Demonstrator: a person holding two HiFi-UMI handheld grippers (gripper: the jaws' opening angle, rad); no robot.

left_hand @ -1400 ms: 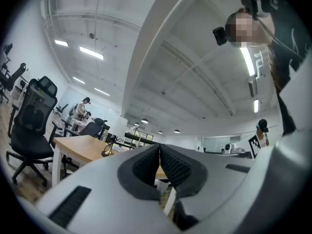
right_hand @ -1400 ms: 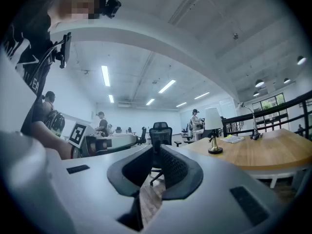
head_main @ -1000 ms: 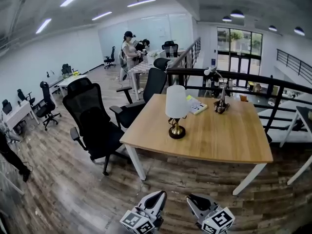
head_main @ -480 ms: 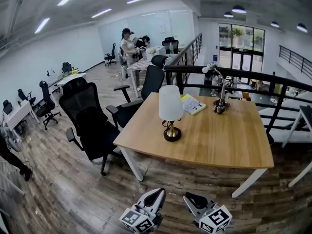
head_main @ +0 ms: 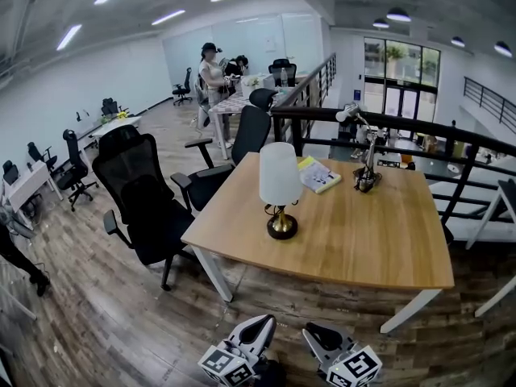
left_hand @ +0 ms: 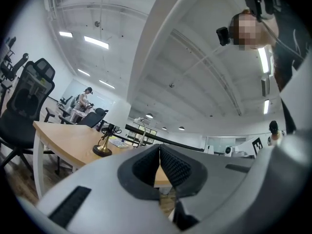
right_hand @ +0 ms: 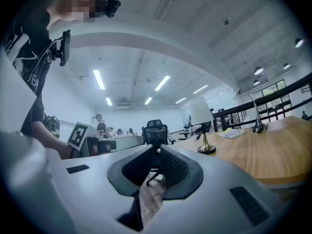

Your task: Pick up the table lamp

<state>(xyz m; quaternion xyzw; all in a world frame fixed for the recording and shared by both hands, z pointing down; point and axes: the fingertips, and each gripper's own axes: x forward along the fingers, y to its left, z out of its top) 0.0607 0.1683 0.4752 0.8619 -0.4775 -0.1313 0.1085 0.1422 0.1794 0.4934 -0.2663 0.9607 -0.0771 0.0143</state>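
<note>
The table lamp, with a white shade (head_main: 280, 173) and a brass base (head_main: 282, 226), stands upright on the wooden table (head_main: 387, 240) near its left front part. Both grippers are low at the bottom of the head view, well short of the table. My left gripper (head_main: 262, 322) is shut with nothing in it; in the left gripper view its pads meet (left_hand: 159, 152), and the lamp (left_hand: 102, 149) stands far off to the left. My right gripper (head_main: 316, 333) shows a slim empty gap at its tips (right_hand: 156, 150), with the lamp (right_hand: 206, 149) ahead to the right.
A yellow booklet (head_main: 318, 173) and a small desk-arm lamp (head_main: 367, 172) sit at the table's far side. Black office chairs (head_main: 145, 192) (head_main: 242, 139) stand left of the table. A black railing (head_main: 387, 123) runs behind it. People (head_main: 214, 71) stand far back.
The table and lamp have come closer and slid a little left and down in the head view. Both grippers stay at the bottom edge, jaws unchanged.
</note>
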